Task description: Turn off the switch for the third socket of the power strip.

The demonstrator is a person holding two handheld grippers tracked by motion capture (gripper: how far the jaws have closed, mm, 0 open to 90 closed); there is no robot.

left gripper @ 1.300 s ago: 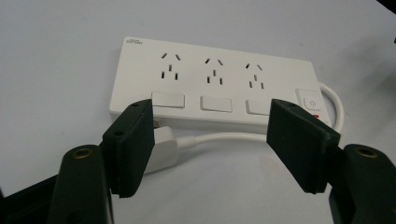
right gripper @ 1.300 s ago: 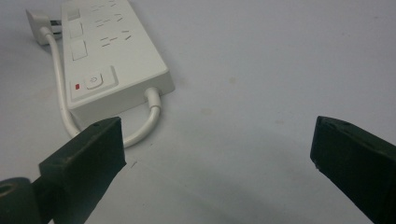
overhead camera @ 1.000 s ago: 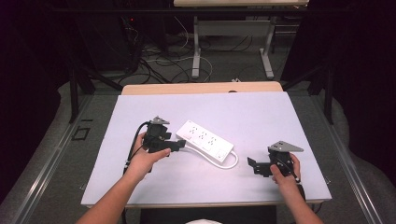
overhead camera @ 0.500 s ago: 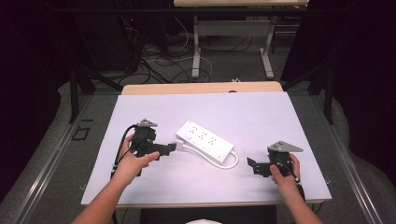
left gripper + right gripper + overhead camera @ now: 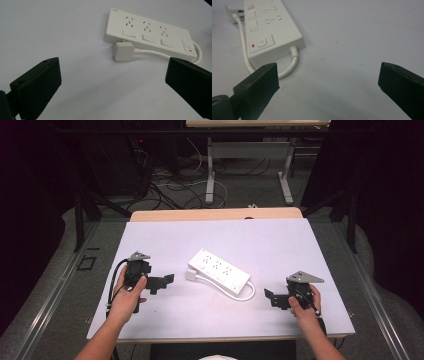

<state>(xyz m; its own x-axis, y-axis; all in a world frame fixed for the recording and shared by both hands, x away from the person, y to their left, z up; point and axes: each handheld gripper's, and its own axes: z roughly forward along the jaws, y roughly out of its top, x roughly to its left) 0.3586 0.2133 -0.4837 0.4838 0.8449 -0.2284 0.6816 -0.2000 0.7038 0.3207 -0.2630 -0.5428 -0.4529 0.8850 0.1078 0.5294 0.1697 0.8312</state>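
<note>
Lying between both wide-open hand-held grippers: power strip (image 5: 219, 273) | plug (image 5: 123, 51) beside it | table (image 5: 200, 312)

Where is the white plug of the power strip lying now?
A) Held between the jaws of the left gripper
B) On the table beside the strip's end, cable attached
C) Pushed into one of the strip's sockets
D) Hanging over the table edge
B: the plug lies flat on the table against the power strip, untouched.
</note>
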